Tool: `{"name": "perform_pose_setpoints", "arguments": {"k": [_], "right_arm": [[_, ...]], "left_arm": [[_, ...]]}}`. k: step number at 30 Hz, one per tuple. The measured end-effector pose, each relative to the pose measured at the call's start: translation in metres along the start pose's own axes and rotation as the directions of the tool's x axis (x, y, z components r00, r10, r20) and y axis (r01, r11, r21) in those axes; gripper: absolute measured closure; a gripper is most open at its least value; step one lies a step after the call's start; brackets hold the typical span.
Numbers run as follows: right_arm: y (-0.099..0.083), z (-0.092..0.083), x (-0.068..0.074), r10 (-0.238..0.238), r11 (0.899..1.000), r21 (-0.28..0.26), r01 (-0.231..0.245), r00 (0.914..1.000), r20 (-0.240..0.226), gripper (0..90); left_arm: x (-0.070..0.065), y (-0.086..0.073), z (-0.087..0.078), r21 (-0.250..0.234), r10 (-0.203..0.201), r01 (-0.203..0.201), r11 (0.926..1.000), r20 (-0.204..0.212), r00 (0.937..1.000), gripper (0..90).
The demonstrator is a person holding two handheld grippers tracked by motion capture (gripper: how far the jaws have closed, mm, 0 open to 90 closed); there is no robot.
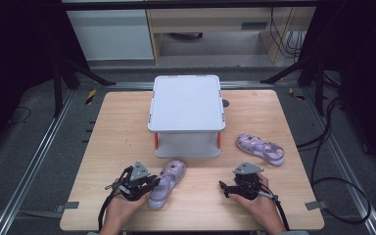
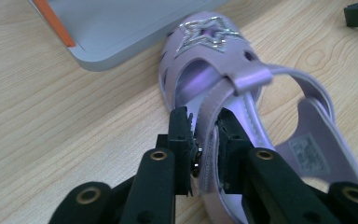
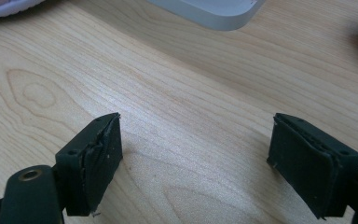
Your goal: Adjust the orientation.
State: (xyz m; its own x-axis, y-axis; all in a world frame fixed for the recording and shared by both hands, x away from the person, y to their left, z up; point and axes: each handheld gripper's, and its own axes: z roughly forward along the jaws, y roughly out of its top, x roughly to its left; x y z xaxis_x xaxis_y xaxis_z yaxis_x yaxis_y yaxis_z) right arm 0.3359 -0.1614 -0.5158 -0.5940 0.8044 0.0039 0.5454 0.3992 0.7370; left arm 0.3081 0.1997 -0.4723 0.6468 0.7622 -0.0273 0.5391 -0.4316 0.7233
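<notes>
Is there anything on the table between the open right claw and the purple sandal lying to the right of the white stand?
Nothing visible. The right claw is open over bare table, and only wood lies between it and the loose sandal. The white stand sits off to the left of that path.

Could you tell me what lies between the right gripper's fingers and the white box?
Only bare wooden table: in the right gripper view, the open right gripper faces plain wood up to the white box.
</notes>
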Motion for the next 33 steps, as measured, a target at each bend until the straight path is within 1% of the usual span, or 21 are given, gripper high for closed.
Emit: {"name": "perform_pose_setpoints", "arguments": {"k": [1,2,3,11,12,13,14,15,16,17,18,20,22,23,24,25,26,27,28,29,33], "right_arm": [[0.000,0.000,0.000,0.000,1.000,0.000,0.000,1.0000,0.000,17.3],[0.000,0.000,0.000,0.000,1.000,0.000,0.000,1.0000,0.000,17.3],[0.000,0.000,0.000,-0.001,1.000,0.000,0.001,1.0000,0.000,17.3],[0.000,0.000,0.000,0.000,1.000,0.000,0.000,1.0000,-0.004,18.6],[0.000,-0.001,0.000,0.000,1.000,-0.005,0.000,0.9999,-0.014,23.4],[0.001,-0.003,-0.001,0.003,1.000,-0.001,-0.003,0.9999,-0.012,29.1],[0.001,-0.003,-0.001,0.003,1.000,-0.001,-0.003,0.9999,-0.012,29.1],[0.005,-0.008,-0.001,-0.008,1.000,-0.018,0.007,0.9996,-0.028,39.5],[0.005,-0.008,-0.001,-0.008,1.000,-0.018,0.007,0.9996,-0.028,39.5],[0.007,-0.011,0.000,-0.017,1.000,-0.020,0.016,0.9995,-0.028,43.9],[0.010,-0.015,0.001,-0.021,0.999,-0.033,0.020,0.9995,-0.026,51.4],[0.018,-0.023,0.003,-0.028,0.998,-0.051,0.026,0.9985,-0.048,62.7],[0.025,-0.030,0.006,-0.040,0.997,-0.068,0.036,0.9979,-0.052,71.3],[0.034,-0.037,0.008,-0.041,0.996,-0.086,0.035,0.9968,-0.069,78.2],[0.034,-0.037,0.008,-0.041,0.996,-0.086,0.035,0.9968,-0.069,78.2],[0.045,-0.044,0.009,-0.046,0.995,-0.095,0.038,0.9956,-0.081,82.5],[0.045,-0.044,0.009,-0.046,0.995,-0.095,0.038,0.9956,-0.081,82.5],[0.057,-0.049,0.009,-0.046,0.994,-0.104,0.036,0.9944,-0.096,85.4],[0.063,-0.052,0.008,-0.047,0.993,-0.109,0.035,0.9937,-0.102,86.6],[0.063,-0.052,0.008,-0.047,0.993,-0.109,0.035,0.9937,-0.102,86.6],[0.084,-0.061,0.007,-0.046,0.992,-0.123,0.031,0.9918,-0.119,88.6]], "left_arm": [[-0.003,0.002,-0.002,-0.011,-0.004,0.004,0.9999,-0.018,0.9998,78.9],[-0.003,0.002,-0.002,-0.011,-0.004,0.004,0.9999,-0.018,0.9998,79.0],[-0.006,0.006,-0.006,-0.013,0.006,-0.006,0.9999,-0.035,0.9994,79.3],[-0.009,0.014,-0.013,-0.031,-0.016,0.014,0.9994,-0.049,0.9987,79.9],[-0.010,0.017,-0.014,-0.032,-0.016,0.014,0.9994,-0.048,0.9987,80.0],[-0.010,0.017,-0.014,-0.032,-0.016,0.014,0.9994,-0.048,0.9987,80.0],[-0.010,0.018,-0.015,-0.032,-0.012,0.010,0.9994,-0.050,0.9987,80.0],[-0.010,0.022,-0.016,-0.038,-0.005,0.003,0.9993,-0.050,0.9987,80.1],[-0.010,0.022,-0.016,-0.038,-0.005,0.003,0.9993,-0.050,0.9987,80.2],[-0.010,0.024,-0.016,-0.041,-0.002,0.000,0.9992,-0.051,0.9987,80.2],[-0.010,0.026,-0.015,-0.042,-0.001,-0.001,0.9991,-0.054,0.9986,80.3],[-0.009,0.030,-0.014,-0.040,0.005,-0.008,0.9992,-0.059,0.9982,80.4],[-0.008,0.034,-0.011,-0.042,0.007,-0.009,0.9991,-0.065,0.9979,80.4],[-0.006,0.038,-0.009,-0.050,0.014,-0.018,0.9986,-0.072,0.9973,80.5],[-0.006,0.038,-0.009,-0.050,0.014,-0.018,0.9986,-0.072,0.9973,80.5],[-0.005,0.041,-0.006,-0.038,0.001,-0.004,0.9993,-0.077,0.9970,80.5],[-0.005,0.041,-0.006,-0.038,0.001,-0.004,0.9993,-0.077,0.9970,80.5],[-0.004,0.042,-0.004,-0.039,-0.002,-0.001,0.9992,-0.081,0.9967,80.5],[-0.003,0.045,-0.002,-0.037,-0.005,0.001,0.9993,-0.089,0.9960,80.5],[-0.003,0.045,-0.002,-0.037,-0.005,0.001,0.9993,-0.089,0.9960,80.5],[0.001,0.050,0.001,-0.045,-0.011,0.007,0.9990,-0.102,0.9947,80.5]]}}
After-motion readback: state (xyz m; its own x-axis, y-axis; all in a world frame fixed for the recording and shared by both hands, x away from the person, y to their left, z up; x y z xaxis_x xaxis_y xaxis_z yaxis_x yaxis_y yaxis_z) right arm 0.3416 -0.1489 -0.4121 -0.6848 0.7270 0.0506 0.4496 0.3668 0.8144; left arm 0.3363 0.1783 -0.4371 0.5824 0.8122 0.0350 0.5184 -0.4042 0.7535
